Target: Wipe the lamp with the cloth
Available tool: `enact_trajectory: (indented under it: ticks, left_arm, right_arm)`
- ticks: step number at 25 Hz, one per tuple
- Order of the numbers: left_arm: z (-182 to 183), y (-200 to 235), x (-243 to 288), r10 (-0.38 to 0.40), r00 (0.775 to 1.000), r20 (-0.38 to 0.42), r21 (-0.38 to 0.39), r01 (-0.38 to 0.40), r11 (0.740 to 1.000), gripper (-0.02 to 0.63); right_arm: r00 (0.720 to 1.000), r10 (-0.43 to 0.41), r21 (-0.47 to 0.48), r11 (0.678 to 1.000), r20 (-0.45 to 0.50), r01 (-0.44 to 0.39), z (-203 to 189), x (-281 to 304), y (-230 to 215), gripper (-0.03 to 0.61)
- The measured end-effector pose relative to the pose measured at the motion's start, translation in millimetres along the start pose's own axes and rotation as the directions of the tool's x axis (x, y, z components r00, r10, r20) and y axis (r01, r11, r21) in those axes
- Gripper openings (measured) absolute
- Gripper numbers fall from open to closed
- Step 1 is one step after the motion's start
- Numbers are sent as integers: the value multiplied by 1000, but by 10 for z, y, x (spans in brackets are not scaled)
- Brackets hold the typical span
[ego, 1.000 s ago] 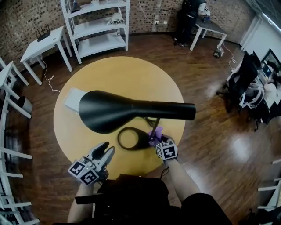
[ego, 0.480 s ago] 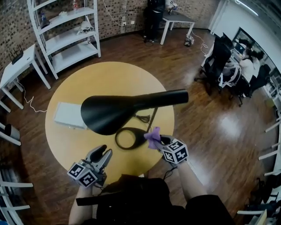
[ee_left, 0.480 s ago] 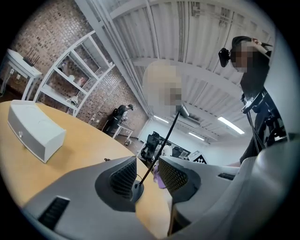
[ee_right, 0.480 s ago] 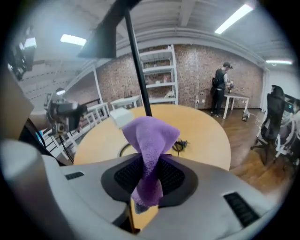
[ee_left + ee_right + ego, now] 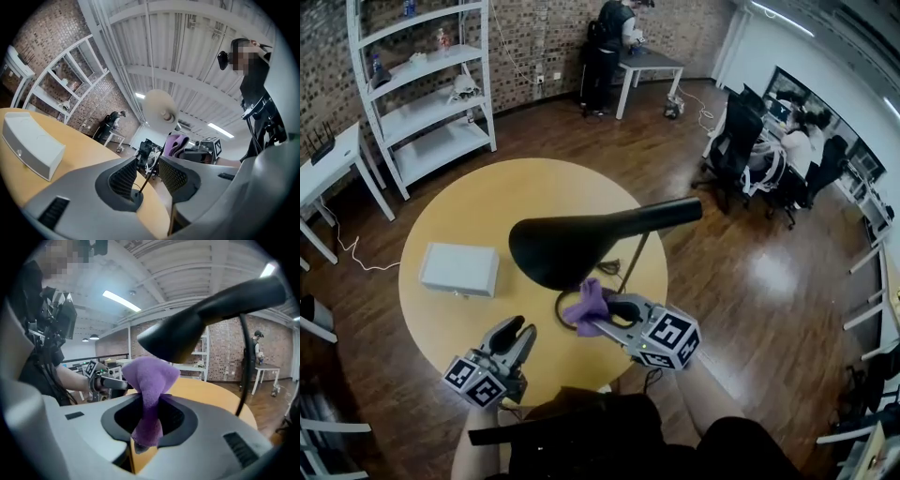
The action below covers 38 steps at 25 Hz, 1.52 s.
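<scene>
Brick walls (image 5: 534, 37) and white shelving (image 5: 422, 103) ringed a round wooden table (image 5: 450, 216), where a black lamp (image 5: 567, 246) stood near a white box (image 5: 459, 270). The right gripper (image 5: 602, 315) clenched a purple cloth (image 5: 586, 302) close by the lamp's shade. The left gripper (image 5: 514, 333) hovered at the table's near edge, its jaws parted and empty.

A round yellow wooden tabletop (image 5: 516, 202) stood on a dark, glossy plank floor (image 5: 769, 272). A white rectangular box (image 5: 459, 270) lay flat on it toward 9 o'clock. At 11 o'clock a white open shelving unit (image 5: 422, 94) stood against a brick wall (image 5: 525, 37). At 12 o'clock a person in dark clothes (image 5: 607, 37) stood at a white desk (image 5: 647, 67). Black office chairs (image 5: 741, 141) clustered at 2 o'clock.
</scene>
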<state>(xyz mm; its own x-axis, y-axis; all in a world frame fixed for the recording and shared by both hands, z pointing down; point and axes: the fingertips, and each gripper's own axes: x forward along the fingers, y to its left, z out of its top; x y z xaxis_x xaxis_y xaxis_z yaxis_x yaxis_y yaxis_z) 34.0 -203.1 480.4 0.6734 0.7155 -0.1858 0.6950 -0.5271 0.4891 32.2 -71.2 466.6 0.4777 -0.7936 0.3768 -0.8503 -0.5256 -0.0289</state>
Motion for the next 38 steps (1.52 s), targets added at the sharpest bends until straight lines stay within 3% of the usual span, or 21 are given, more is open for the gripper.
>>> enact_trajectory:
  ticks: [4,6,10,14,18,23,27,29,33,38]
  left_arm:
    - [74,40,-259,15,1000,1,1,-15,1000,133]
    - [90,95,-373,33,999,-8,4,-33,999,133]
    - [175,135,-468,60,998,7,13,-60,998,133]
    - [291,99,-357,80,996,31,33,-81,996,133]
    - [346,57,-289,65,997,40,49,-67,997,133]
    - [322,268,-380,46,999,-12,18,-46,999,133]
    - [373,507,-329,-39,996,-75,-11,38,999,133]
    - [464,612,-285,-94,989,-114,-13,93,996,133]
    - [651,734,-238,-224,956,-190,-10,226,974,133]
    - [752,930,-242,-330,910,-252,-39,331,943,133]
  right_arm:
    - [992,-12,155,988,124,-7,285,475,239,91]
    - [976,-65,216,976,207,20,467,604,231,91]
    - [882,-205,319,945,425,66,838,414,112,91]
    - [778,-264,438,899,570,-16,833,223,106,91]
    - [714,-252,426,902,653,-71,888,229,160,89]
    - [671,-234,363,930,704,-56,1078,383,339,89]
    - [636,-292,340,939,714,48,1168,533,396,90]
    - [604,-351,350,928,716,124,1244,590,361,90]
    - [527,-469,390,883,709,261,1376,649,304,89]
    - [438,-595,446,800,674,401,1490,745,123,89]
